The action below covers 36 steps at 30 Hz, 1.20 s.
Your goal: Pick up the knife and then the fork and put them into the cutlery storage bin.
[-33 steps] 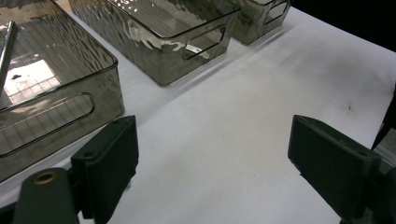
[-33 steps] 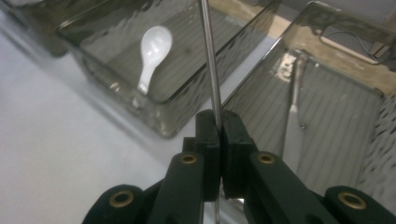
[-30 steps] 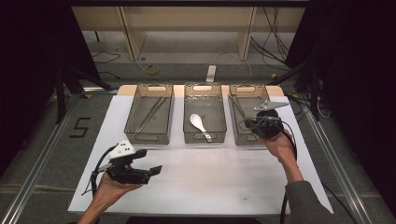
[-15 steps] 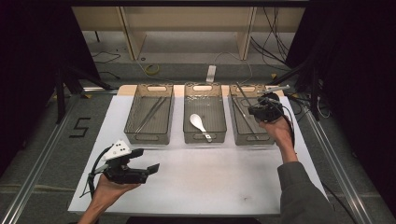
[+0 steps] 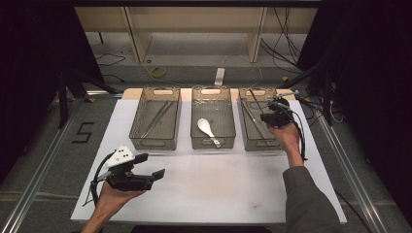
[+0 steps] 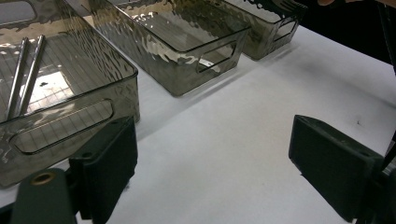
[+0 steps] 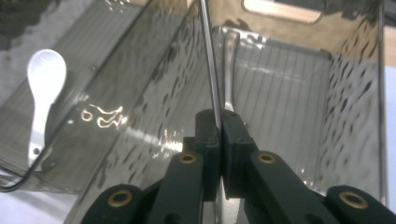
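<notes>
The right tongs point(image 7: 218, 122) are clenched on a thin metal utensil point(image 7: 208, 56), edge-on betw. the pads, its slim handle running up and away from the tips in the right gripper view; which kind of cutlery it is can't be told from there. It hangs over the right bin point(image 5: 252, 141), one of three smoky, see-through plastic bins w/ rippled walls, ribbed floors and cut-out handles. A second metal piece point(image 7: 229, 70) lies flat on that bin's floor. The middle bin point(image 5: 214, 143) holds a white plastic spoon point(image 5: 206, 128), rounded bowl, short handle; the left bin point(image 5: 153, 143) holds metal chopsticks point(image 5: 158, 116), long and straight. The left tongs point(image 5: 158, 174) stand released, nothing betw. the pads, hovering above the white tabletop point(image 5: 218, 184) near the front edge, well apart from the bins. Handling, as a judgement: the held piece is prob. stainless, stiff, light-ish, smooth and slippery, so a narrow pinch can let it swivel or slide; not fragile, though it would clatter if dropped. Best hold is prob. mid-handle, across the flat faces, not on the thin edge as now. Bins look rigid but light, could scoot if knocked.
</notes>
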Motion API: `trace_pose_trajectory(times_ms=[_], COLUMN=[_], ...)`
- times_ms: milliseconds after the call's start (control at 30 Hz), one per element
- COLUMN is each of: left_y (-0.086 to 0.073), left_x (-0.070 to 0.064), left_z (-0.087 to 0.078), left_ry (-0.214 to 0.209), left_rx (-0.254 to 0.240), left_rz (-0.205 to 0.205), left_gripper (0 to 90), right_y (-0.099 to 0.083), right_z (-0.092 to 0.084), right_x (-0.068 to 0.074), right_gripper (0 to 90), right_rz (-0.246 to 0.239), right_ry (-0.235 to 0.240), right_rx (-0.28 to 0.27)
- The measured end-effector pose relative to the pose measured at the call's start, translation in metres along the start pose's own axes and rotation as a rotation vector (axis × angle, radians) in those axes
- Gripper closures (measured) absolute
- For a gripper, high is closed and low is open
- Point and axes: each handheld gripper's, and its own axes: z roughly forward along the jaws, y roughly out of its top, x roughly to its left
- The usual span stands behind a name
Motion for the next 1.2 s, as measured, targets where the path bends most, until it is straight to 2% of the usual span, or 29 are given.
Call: trace_pose_trajectory(times_ms=[367,500,667,967,1200], left_y=[0.000,0.000,0.000,0.000,-0.001], left_x=[0.000,0.000,0.002,0.003,0.003], left_z=[-0.001,0.000,-0.001,0.000,0.000], left_ry=[-0.001,0.005,0.008,0.005,0.003], left_rx=[-0.010,-0.011,-0.014,-0.014,-0.011], left_rz=[-0.015,-0.011,-0.020,-0.031,-0.032], left_gripper=[14.3,14.4,14.3,14.3,14.3], right_y=[-0.005,-0.003,-0.002,-0.007,-0.018], right_z=[0.015,0.013,0.006,-0.011,-0.026], right_x=[0.001,0.001,0.003,0.008,0.022], right_gripper=[85.7,77.0,65.9,50.9,39.9], right_rz=[0.034,0.048,0.037,0.030,0.041], right_ry=[-0.022,-0.023,-0.005,0.094,0.181], right_rx=[0.030,0.012,-0.006,-0.071,-0.135])
